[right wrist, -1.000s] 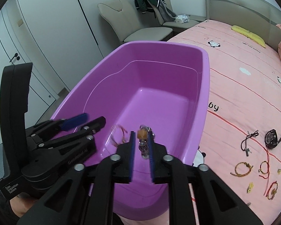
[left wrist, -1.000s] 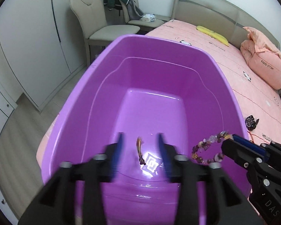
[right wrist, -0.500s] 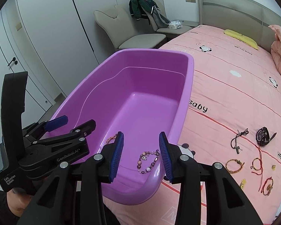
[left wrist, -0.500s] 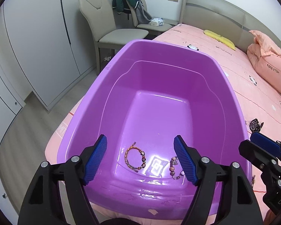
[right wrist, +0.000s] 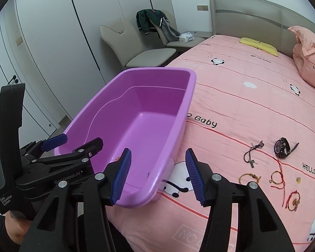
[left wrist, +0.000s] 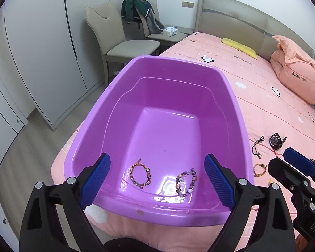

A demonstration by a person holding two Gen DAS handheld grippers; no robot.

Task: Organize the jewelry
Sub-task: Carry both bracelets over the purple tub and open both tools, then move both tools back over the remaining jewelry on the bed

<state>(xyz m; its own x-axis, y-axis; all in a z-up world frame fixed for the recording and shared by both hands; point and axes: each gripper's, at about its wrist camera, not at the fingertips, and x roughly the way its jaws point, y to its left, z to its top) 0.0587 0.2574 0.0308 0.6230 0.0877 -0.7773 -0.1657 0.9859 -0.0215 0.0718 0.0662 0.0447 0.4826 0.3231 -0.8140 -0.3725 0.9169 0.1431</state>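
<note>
A purple plastic tub (left wrist: 166,65) (right wrist: 157,71) stands on the pink bed. Two bracelets lie on its floor near the front wall: a woven one (left wrist: 140,173) and a beaded one (left wrist: 186,181). My left gripper (left wrist: 156,180) is open and empty, above the tub's near rim. My right gripper (right wrist: 157,177) is open and empty, over the tub's right front corner. On the bedspread to the right lie a black watch (right wrist: 282,147), a black cord pendant (right wrist: 252,153), a gold bracelet (right wrist: 248,177) and red string bracelets (right wrist: 292,197).
The bed's headboard (left wrist: 241,21) and a pink pillow (left wrist: 298,79) are at the far right. Two beige chairs (left wrist: 115,42), one with a jacket, stand beyond the tub. White wardrobe doors (left wrist: 31,52) line the left. The bed edge drops off left of the tub.
Both grippers opened and dropped their bracelets into the tub, then pulled back and up. The right gripper has swung to the right, toward the jewelry on the bedspread.
</note>
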